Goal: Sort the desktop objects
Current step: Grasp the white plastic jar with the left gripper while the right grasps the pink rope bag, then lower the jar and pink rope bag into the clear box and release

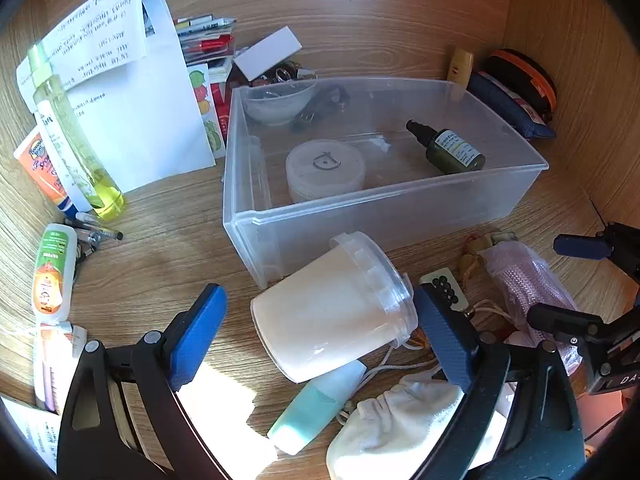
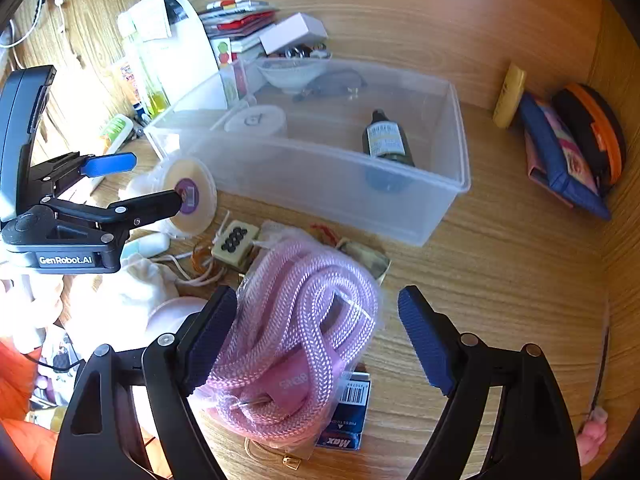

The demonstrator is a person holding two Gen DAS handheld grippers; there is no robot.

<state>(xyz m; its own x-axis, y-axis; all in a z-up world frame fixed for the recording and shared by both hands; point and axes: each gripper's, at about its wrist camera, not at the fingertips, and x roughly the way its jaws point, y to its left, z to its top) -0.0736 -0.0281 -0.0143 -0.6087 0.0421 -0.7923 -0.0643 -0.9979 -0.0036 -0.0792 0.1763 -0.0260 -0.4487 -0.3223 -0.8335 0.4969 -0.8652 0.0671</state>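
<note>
A white jar with a clear lid (image 1: pixel 328 308) lies on its side on the wooden desk, in front of a clear plastic bin (image 1: pixel 384 196). My left gripper (image 1: pixel 320 336) is open and straddles the jar; its left pad stands clear and its right pad is close to the lid. In the right wrist view, my right gripper (image 2: pixel 320 340) is open around a plastic bag of pink mesh cord (image 2: pixel 304 320). Its left pad brushes the bag and its right pad is well apart. The bin (image 2: pixel 456 184) holds a dark green bottle (image 2: pixel 386 140) and a round white container (image 2: pixel 256 120).
A yellow spray bottle (image 1: pixel 76 136), tubes and a folded paper (image 1: pixel 132 92) crowd the left. A white pouch (image 1: pixel 392 420) and a teal tube (image 1: pixel 316 404) lie near the jar. A blue pouch and an orange-black case (image 2: pixel 560 152) lean in the right corner. A staples box (image 2: pixel 348 412) lies under the pink bag.
</note>
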